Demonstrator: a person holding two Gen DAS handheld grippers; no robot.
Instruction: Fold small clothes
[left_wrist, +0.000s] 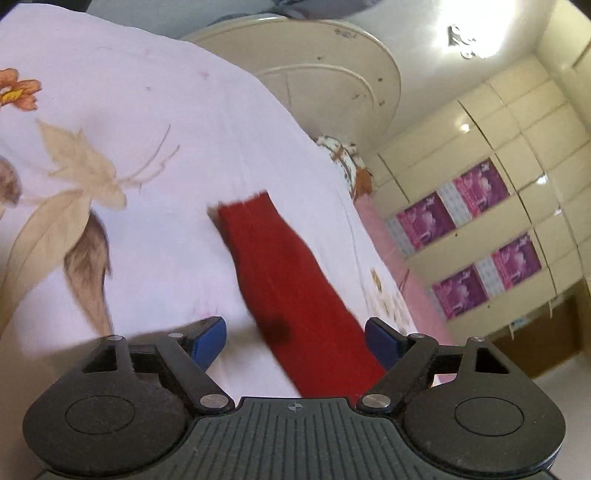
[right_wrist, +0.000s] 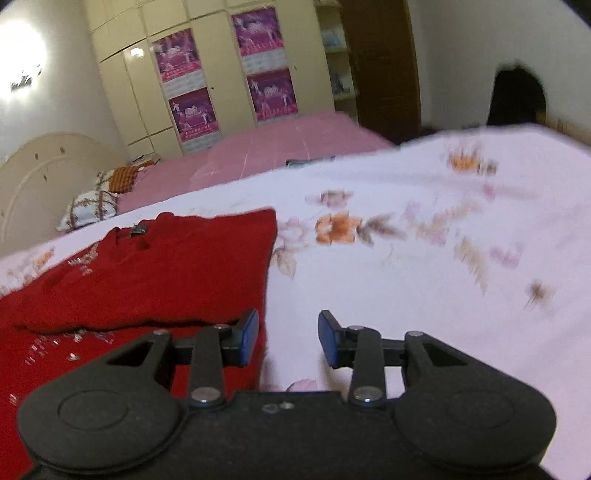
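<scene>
A red garment (right_wrist: 155, 273) with small silver beads lies on the white flowered bedsheet (right_wrist: 406, 258), partly folded with one layer lying over another. My right gripper (right_wrist: 288, 336) is open and empty, just above the sheet at the garment's right edge. In the left wrist view a long red part of the garment (left_wrist: 280, 277) stretches across the sheet (left_wrist: 129, 166) and passes between the fingers of my left gripper (left_wrist: 295, 336), which is open. A dark spot shows on the red cloth near the fingers.
A cream headboard (left_wrist: 332, 85) stands at the head of the bed. A patterned pillow (right_wrist: 92, 206) lies beside it on a pink bed (right_wrist: 288, 144). A cream wardrobe (right_wrist: 207, 74) with purple posters lines the far wall. A brown door (right_wrist: 380, 66) is at the right.
</scene>
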